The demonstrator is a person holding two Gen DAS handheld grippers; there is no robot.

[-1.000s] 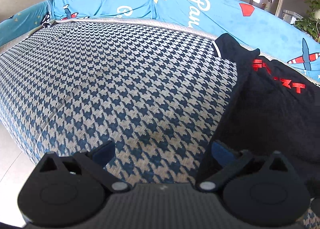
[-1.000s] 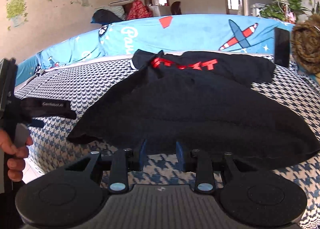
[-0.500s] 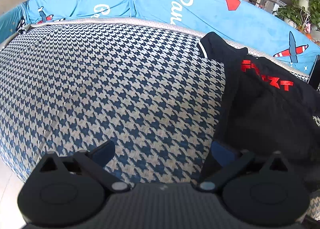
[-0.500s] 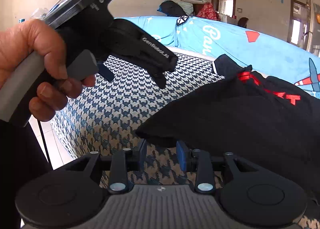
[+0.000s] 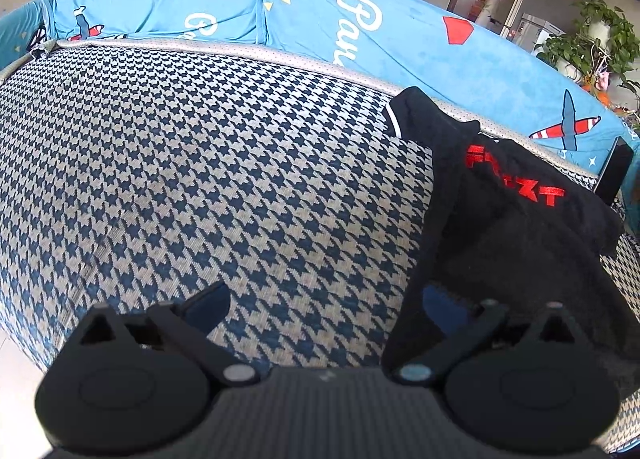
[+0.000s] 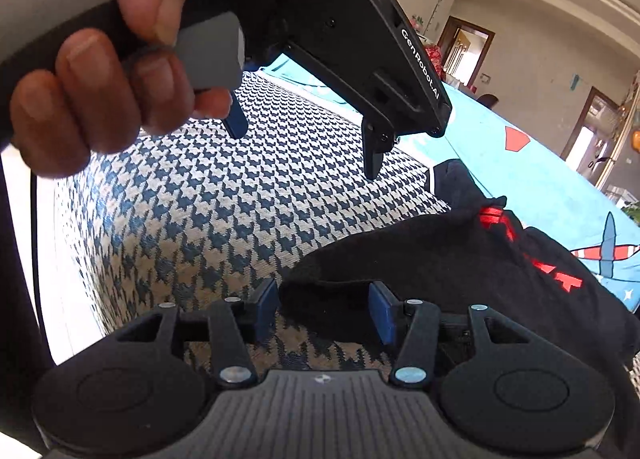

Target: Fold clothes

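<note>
The black shirt (image 6: 460, 255) with red lettering is lying on the houndstooth sofa (image 5: 208, 163), bunched toward the right half of the seat, its top end up against the blue backrest cover (image 5: 360, 19). Its long axis is running from the front edge of the seat back toward that cover, with one dark corner hanging at the near edge.

The right gripper (image 6: 324, 309) is sitting right at that near corner. Its jaws have just been opening and are standing at a middling width, with the folded corner of cloth lying between the blue pads (image 6: 382, 313); the pads are not pressing on it as far as I can see, so it looks like a let-go, not a grip.

The left gripper (image 5: 324, 303) is hovering above the bare seat, jaws spread wide and holding nothing. Its right pad is showing against the shirt's left edge in its own view, though I cannot tell whether it is touching. A hand (image 6: 92, 71) is squeezing its grey handle, seen close up from the right camera.

So the shirt is lying to the right of the left claw and straight ahead of the right one. I judge the right hand nearer for any next pinch, the left needing to swing rightward across the seat.
</note>
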